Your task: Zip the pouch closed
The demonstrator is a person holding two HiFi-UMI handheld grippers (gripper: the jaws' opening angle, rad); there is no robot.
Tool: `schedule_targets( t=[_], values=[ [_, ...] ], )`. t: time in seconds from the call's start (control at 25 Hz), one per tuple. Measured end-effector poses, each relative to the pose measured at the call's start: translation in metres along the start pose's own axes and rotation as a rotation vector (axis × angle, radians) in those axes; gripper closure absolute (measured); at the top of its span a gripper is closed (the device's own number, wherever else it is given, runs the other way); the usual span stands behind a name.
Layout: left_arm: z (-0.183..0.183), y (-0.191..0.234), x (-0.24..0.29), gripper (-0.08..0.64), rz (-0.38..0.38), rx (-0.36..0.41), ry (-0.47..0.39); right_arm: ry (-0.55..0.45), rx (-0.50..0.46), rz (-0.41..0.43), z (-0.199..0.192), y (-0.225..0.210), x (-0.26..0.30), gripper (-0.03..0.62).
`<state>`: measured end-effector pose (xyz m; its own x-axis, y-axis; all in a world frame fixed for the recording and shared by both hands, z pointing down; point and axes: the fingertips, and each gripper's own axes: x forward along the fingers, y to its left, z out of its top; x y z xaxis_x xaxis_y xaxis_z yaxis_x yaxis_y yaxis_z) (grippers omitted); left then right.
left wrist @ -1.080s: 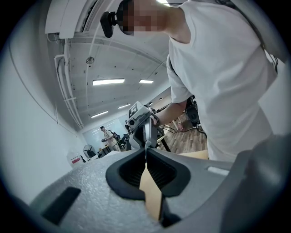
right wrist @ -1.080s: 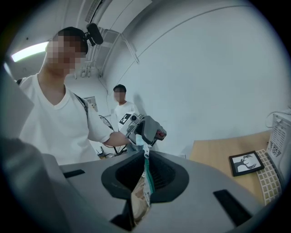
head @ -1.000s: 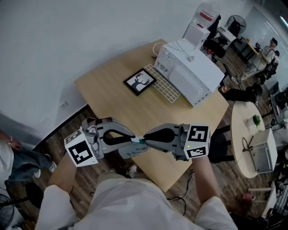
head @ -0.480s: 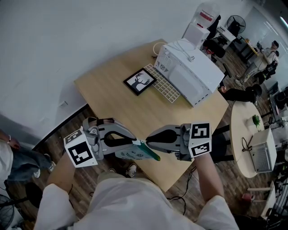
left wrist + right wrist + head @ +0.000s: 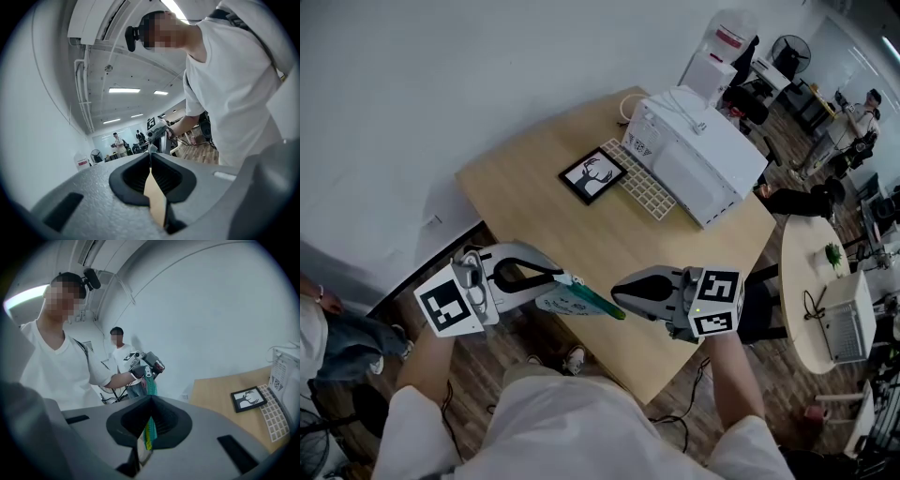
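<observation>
A pale wooden table (image 5: 534,202) fills the middle of the head view. A boxy white appliance (image 5: 703,159) stands on its far right part. Just beside the appliance lie a white grid mat (image 5: 642,185) and then a small framed picture (image 5: 592,176) of a deer's head. Over the table's near edge the two hand-held grippers face each other, tips near but apart, and the pouch (image 5: 570,301) hangs in the air stretched between them. The left gripper (image 5: 565,277) has its jaws pressed together on a tan strip of the pouch, at the end where the silver pull (image 5: 146,372) sits. The right gripper (image 5: 617,298) has just been closing its jaws, which now pinch the other end of the pouch. The teal zipper (image 5: 600,303) runs straight between its pads and across to the left gripper.
</observation>
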<state>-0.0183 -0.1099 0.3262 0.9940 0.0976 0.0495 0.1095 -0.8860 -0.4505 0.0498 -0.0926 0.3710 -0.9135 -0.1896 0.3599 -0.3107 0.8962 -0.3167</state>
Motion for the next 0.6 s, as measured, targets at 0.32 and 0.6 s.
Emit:
schedule_targets(
  t=[0.32,0.6],
  values=[
    [0.003,0.007,-0.004,0.537,0.009,0.017,-0.012,-0.087,-0.09,-0.009,0.043,0.002,0.027,0.547],
    [0.004,0.003,-0.005,0.537,0.007,0.022,-0.009,-0.084,-0.133,0.013,0.055,0.011,0.046,0.486]
  ],
)
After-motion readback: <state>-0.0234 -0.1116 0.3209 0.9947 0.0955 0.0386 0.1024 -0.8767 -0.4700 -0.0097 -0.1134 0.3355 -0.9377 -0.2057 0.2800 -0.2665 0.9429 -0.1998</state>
